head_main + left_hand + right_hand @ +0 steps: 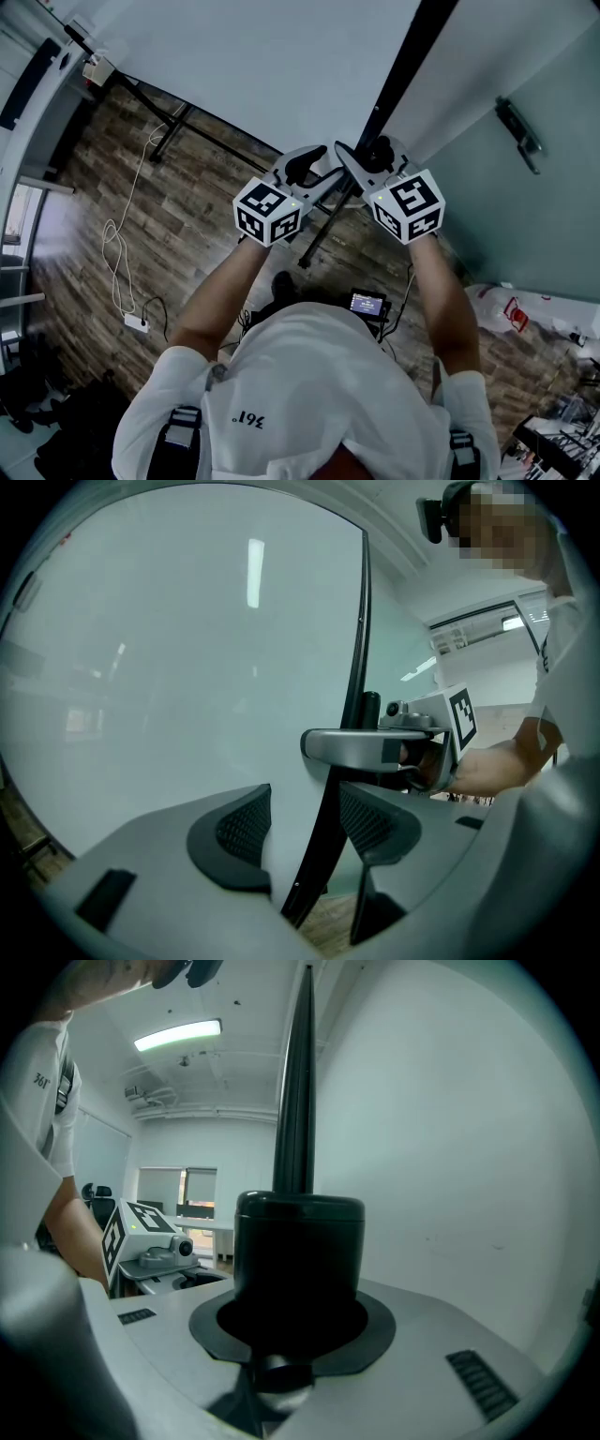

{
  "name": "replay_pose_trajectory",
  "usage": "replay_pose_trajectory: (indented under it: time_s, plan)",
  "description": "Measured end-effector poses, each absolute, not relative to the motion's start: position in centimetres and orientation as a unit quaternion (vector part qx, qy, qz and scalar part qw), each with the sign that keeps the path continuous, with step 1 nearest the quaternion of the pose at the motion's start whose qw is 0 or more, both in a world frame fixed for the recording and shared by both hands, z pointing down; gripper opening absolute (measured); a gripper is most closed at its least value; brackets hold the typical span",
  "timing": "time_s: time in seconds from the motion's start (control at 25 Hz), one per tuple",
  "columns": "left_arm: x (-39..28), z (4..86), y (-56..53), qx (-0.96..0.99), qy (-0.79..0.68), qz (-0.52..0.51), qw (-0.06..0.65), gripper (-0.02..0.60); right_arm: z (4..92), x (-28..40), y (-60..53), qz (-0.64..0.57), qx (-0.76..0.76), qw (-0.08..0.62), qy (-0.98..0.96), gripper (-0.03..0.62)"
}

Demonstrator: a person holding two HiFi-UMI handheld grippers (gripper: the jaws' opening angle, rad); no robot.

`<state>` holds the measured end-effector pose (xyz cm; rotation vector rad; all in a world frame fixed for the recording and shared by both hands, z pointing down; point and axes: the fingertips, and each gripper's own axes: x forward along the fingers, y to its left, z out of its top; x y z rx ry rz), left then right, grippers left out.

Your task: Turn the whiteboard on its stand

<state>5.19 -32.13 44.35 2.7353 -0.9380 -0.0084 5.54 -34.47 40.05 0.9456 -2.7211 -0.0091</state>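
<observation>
The whiteboard (281,56) is tilted on its stand, and its black frame edge (412,56) runs down towards me. My left gripper (305,171) straddles that edge (323,846). Its pads (239,832) lie on either face of the board, shut on it. Just to the right, my right gripper (370,161) is shut on a black round knob (300,1260) at the frame's pivot, and the black frame bar (298,1082) rises above the knob. The right gripper (412,752) shows in the left gripper view, and the left gripper (159,1255) shows in the right gripper view.
Black stand legs (169,131) rest on the wood floor. A white cable and power strip (136,323) lie at the left. A teal wall panel with a dark handle (517,131) is at the right, with a plastic bag (506,309) below it.
</observation>
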Motion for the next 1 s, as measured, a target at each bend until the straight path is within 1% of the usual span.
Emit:
replay_pose_trajectory:
  time_s: [0.32,0.56,1.0]
  plan:
    - [4.6,44.5,-32.6,0.936,-0.328,0.000,0.126,0.235,40.2,4.8,-35.0,-0.004,0.326,0.130,-0.937,0.140]
    - [4.2,45.2,-31.9,0.933,-0.324,0.006,0.155,0.235,40.1,4.9,-34.7,-0.005,0.327,0.128,-0.936,0.141]
    - [3.6,44.1,-30.4,0.935,-0.321,-0.008,0.153,0.235,40.3,5.3,-34.4,-0.005,0.328,0.128,-0.936,0.141]
